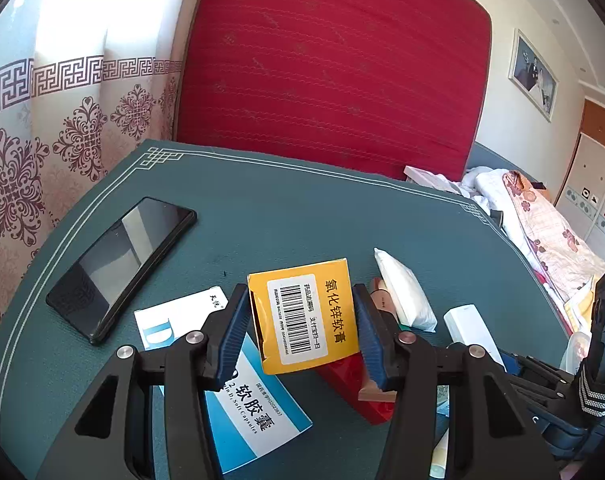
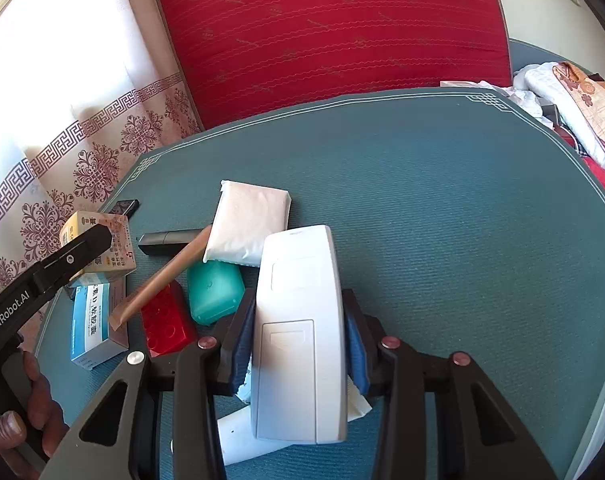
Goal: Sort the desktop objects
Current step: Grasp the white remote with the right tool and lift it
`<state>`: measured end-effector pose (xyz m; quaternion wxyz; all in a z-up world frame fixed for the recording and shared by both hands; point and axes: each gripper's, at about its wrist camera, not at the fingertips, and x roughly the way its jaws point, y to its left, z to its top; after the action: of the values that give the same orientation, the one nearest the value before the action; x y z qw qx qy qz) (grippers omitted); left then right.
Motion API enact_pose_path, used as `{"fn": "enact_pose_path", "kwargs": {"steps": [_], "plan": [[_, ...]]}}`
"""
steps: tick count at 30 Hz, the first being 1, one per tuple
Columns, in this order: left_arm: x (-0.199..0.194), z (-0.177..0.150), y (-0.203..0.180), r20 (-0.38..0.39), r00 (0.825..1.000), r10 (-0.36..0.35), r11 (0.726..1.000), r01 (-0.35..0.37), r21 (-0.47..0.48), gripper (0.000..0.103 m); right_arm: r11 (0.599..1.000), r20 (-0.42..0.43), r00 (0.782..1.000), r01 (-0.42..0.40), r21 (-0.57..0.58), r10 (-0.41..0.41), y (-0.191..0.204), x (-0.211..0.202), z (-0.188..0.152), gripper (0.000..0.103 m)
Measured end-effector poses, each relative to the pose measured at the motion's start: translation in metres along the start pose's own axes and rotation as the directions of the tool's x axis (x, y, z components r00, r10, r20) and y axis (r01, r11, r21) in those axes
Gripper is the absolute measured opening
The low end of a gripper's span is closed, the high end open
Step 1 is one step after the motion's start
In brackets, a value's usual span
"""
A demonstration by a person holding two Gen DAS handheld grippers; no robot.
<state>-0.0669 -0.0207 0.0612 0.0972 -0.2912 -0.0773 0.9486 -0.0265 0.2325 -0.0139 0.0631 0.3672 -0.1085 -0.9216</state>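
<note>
Teal mat covers the desk — red headboard, patterned curtain behind.

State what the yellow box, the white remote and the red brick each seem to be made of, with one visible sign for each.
Yellow box: printed cardboard, semi-gloss; folded open flap and a stuck-on barcode label.
White remote: probably moulded plastic, smooth and matte; a seamed battery cover on its back.
Red brick: likely hard glossy plastic; round moulded studs that catch the light.
</note>
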Motion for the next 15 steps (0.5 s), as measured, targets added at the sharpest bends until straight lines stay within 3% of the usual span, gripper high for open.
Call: {"fn": "enact_pose_path", "kwargs": {"steps": [15], "plan": [[-0.011,0.004,-0.006,0.035,0.999,-0.04,0.999,0.04,0.0,0.054,0.999,0.09,0.995,0.028,0.033,-0.031,-0.003,-0.027,0.01,0.044]]}}
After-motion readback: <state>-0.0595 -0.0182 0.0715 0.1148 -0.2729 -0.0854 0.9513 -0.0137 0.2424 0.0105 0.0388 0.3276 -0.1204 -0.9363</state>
